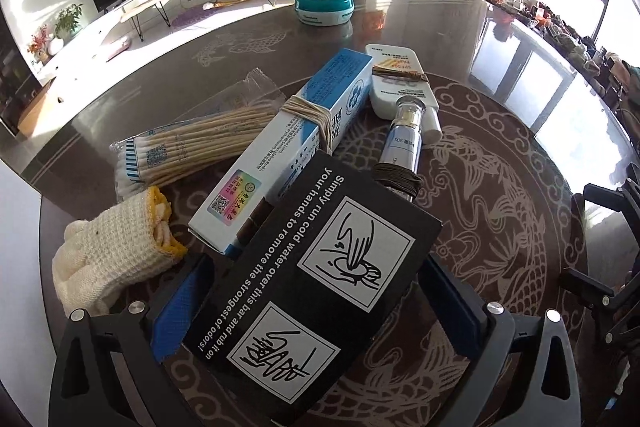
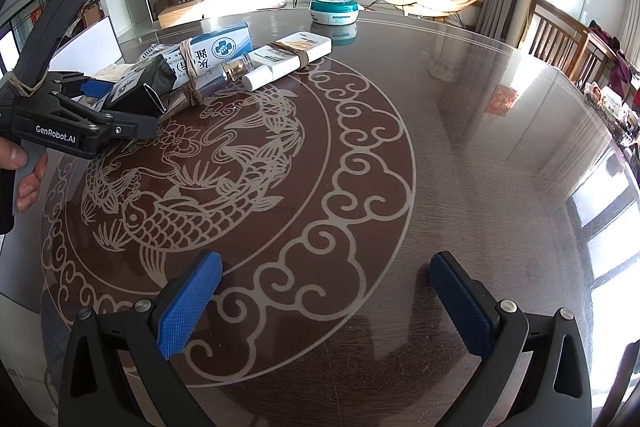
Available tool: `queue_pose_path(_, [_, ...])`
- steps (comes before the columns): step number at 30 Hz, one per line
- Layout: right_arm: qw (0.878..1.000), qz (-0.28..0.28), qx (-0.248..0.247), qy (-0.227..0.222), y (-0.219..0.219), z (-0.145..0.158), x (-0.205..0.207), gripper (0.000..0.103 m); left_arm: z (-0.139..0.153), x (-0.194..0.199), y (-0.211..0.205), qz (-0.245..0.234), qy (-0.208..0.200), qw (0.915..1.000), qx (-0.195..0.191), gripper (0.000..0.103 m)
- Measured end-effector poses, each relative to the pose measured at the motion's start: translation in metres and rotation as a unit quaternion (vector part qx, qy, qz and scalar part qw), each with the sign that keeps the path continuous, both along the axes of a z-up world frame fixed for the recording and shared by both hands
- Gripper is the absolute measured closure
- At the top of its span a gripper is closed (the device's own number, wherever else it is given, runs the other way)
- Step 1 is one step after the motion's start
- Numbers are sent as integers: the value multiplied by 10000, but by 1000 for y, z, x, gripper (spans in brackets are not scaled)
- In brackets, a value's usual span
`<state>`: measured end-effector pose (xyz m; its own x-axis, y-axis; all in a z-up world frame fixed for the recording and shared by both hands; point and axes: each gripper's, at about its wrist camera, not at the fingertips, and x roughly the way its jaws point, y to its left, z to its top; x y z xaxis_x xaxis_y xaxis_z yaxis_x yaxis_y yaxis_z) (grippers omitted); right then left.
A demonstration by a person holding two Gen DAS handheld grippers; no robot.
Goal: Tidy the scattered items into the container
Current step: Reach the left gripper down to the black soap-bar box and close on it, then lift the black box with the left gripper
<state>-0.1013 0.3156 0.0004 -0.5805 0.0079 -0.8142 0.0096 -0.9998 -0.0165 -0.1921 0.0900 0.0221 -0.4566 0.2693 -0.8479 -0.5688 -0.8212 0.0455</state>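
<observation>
- The black box (image 1: 316, 291) is showing white print: "Simply run cold water over this bar and rub it on your hands to remove the strongest of odors!"
- The silver bottle (image 1: 400, 147) is bearing "30g".
- The left tongs (image 2: 100, 95) are carrying "GenRobot.AI" on their body.

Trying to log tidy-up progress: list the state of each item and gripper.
left gripper: around the black box, grip unclear
right gripper: open, empty
teal container: lid on
white tube: capped, lying flat
blue-white box: closed, string-tied
</observation>
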Motion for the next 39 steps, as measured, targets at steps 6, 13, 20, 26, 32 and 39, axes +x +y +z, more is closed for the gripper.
queue_pose_path(6, [10000, 2, 0, 0, 0, 0, 0, 0, 10, 13, -21, 378, 88, 9982, 449, 38])
queue_pose_path(13, [10000, 3, 0, 0, 0, 0, 0, 0, 4, 59, -77, 1667, -11, 9826, 815, 44])
queue_pose_path(20, [10000, 5, -1, -1, 0, 0, 0, 0, -12, 104, -113, 2042, -32, 9754, 832, 31])
queue_pose_path(26, [10000, 6, -1, -1, 0, 0, 0, 0, -17, 103, -106, 1879, 70, 9793, 753, 3])
queue_pose_path(32, [10000, 6, -1, 0, 0, 0, 0, 0, -24, 108, -87, 1710, 186, 9846, 328, 0])
queue_pose_path(39, [10000, 6, -1, -1, 0, 0, 0, 0, -24, 109, -87, 1721, 198, 9843, 328, 0])
